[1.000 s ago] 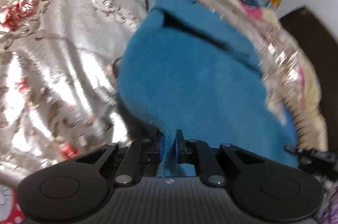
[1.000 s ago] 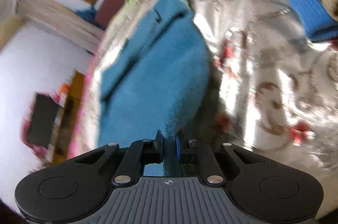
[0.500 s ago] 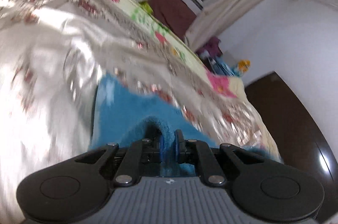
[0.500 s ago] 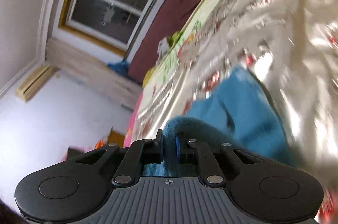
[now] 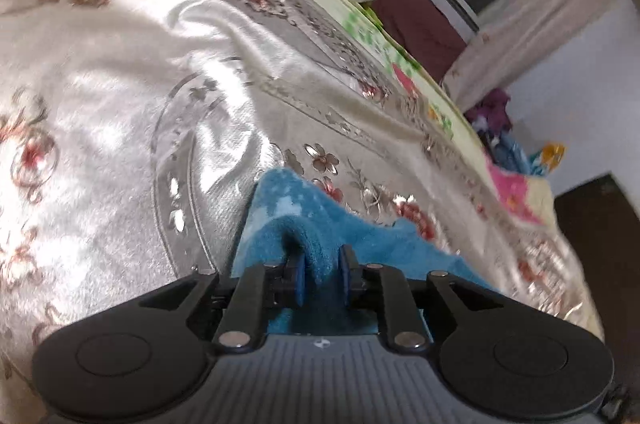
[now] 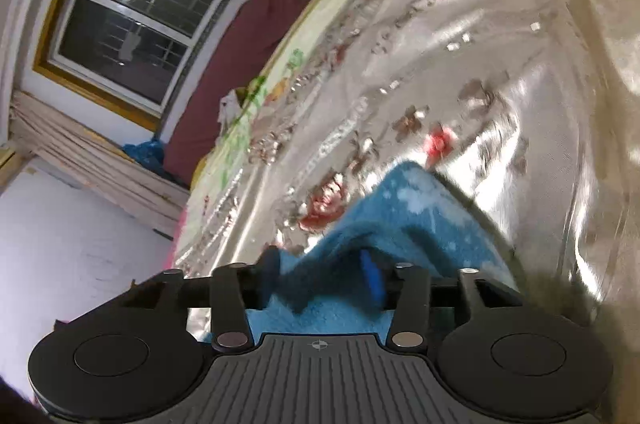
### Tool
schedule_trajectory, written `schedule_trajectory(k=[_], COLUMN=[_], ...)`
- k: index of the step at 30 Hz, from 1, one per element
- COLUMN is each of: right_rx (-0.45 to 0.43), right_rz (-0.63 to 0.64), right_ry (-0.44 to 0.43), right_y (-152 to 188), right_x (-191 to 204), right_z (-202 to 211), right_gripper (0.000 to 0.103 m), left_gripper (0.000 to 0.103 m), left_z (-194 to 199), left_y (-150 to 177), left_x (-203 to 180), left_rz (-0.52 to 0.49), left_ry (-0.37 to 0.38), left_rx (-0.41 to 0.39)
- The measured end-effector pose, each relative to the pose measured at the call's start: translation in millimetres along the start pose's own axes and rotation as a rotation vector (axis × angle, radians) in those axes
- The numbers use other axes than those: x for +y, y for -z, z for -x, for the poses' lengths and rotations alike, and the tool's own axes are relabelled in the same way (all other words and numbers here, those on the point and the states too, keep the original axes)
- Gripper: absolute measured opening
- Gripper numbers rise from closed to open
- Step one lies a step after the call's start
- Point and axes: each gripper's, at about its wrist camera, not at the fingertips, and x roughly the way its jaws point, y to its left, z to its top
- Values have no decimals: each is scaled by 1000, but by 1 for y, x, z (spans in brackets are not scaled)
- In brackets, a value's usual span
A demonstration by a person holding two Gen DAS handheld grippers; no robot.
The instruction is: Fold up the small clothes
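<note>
On the shiny flowered bedspread (image 5: 120, 111) lies the blue fleece garment (image 5: 288, 207), stretching away from both grippers. Left gripper (image 5: 322, 274) is opening, its jaws narrow around a fold. Right gripper (image 6: 320, 276) is opening wider, fleece loose between.

Left hand-held gripper (image 5: 321, 274): pitched downward, black linkage arms spread symmetrically either side of the centre. Its jaws are opening; the gap is narrow, and a ridge of blue cloth (image 5: 316, 256) stands between the blue pads (image 5: 299, 278), which appear to touch it on both sides.

Right hand-held gripper (image 6: 320, 274): pitched downward, view rolled to one side. Its jaws are opening and stand wide apart; cloth lies between the pads, which are clear of it
</note>
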Motion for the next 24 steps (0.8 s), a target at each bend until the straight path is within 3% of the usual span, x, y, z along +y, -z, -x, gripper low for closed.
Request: schedule_trajectory(k=[2,5,9,13,18,24], right_rx=[-24,-57,-23,40,109,142], right_rz=[25,77,186,323,432,410], right_ry=[5,38,128,198,231,237], right_y=[-5,-14,-5,17,43,48], right_x=[4,10,8,5,-2,-11], right_z=[11,19,28,32,37,39], right_gripper=[53,57,58,58,67,72], left_gripper=[26,38,44,47,50,54], left_z=[7,20,36,48,59,60], left_y=[-3,-11,-17,2,36,48], left_x=[-2,-6,-7,-1,17,25], left_rz=[6,-8,-20,-102,-177,-163], left_ry=[-12,-47,-75,-83,-107,-59], left_rx=[-20,-75,-107,-47,36,74])
